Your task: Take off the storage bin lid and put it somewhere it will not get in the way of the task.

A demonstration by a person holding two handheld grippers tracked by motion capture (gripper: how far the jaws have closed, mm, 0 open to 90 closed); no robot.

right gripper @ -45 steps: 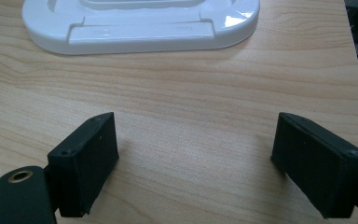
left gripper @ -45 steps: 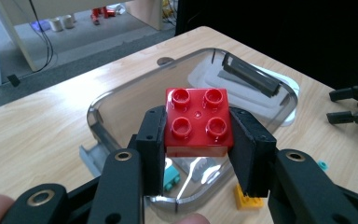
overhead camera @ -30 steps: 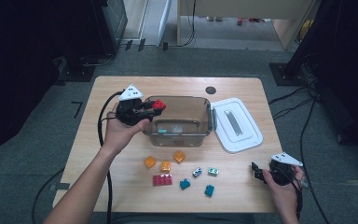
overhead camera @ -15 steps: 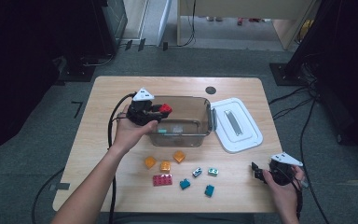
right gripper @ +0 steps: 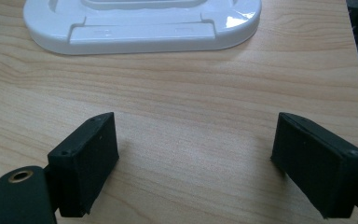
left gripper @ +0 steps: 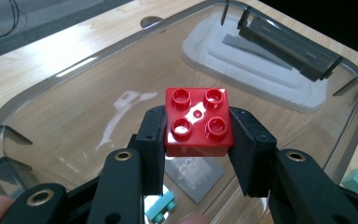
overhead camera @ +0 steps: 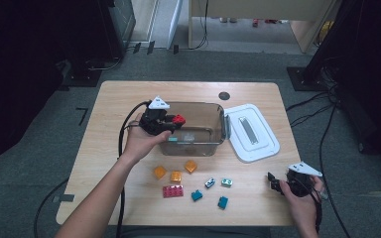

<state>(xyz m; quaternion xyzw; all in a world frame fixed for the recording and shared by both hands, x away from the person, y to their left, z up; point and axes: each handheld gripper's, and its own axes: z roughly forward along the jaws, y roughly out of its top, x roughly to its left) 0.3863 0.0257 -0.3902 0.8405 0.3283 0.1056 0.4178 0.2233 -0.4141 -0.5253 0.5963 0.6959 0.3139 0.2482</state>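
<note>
Our left gripper (left gripper: pixel 196 140) clamps a red brick (left gripper: pixel 197 122) over the clear bin (overhead camera: pixel 213 130); our right gripper (right gripper: pixel 193 163) rests on the table (right gripper: pixel 191 93), jaws spread.

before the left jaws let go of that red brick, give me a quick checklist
1. Red four-stud plastic brick clamped between the left gripper jaws: ok.
2. Brick over the clear plastic bin, inside its rim: ok.
3. Bin floor under the brick free of other bricks: ok.
4. White plastic lid off the bin, flat on the wooden table: ok.
5. Right gripper open and apart from the bin: ok.
6. Height of the brick above the bin floor: cannot tell.
</note>
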